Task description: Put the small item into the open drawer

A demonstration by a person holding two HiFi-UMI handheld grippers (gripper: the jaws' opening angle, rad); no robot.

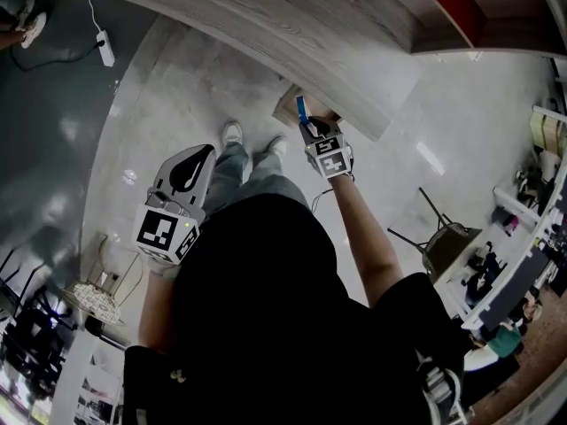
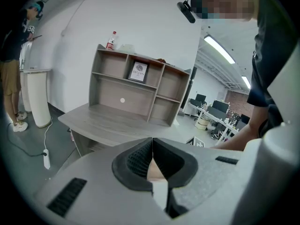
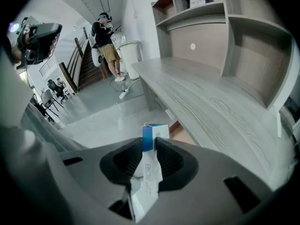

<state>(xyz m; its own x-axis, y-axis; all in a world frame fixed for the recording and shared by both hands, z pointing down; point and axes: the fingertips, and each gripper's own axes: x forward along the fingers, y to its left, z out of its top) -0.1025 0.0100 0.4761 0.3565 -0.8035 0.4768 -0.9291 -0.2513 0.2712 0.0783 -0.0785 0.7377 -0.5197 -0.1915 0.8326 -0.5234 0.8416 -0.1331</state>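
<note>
The small item is a flat blue and white packet point(image 3: 149, 146), and my right gripper point(image 3: 151, 142) is shut on it, with its blue end sticking up past the pads. In the head view the right gripper point(image 1: 306, 127) holds the packet point(image 1: 301, 108) out by the front edge of the grey wooden desk point(image 1: 266, 34). A brown patch of the open drawer point(image 1: 289, 104) shows under that edge, mostly hidden by the desk; in the right gripper view the drawer point(image 3: 185, 134) lies just beyond the packet. My left gripper point(image 1: 204, 155) hangs back by the person's left side, its jaws point(image 2: 152, 146) shut on nothing.
The desk carries a shelf unit point(image 2: 136, 90) with a red bottle point(image 2: 111, 40) on top. A power strip point(image 1: 105, 49) lies on the floor at the left. A chair point(image 1: 443, 242) stands at the right. A person point(image 3: 107, 36) stands far off beside a white stand point(image 3: 131, 57).
</note>
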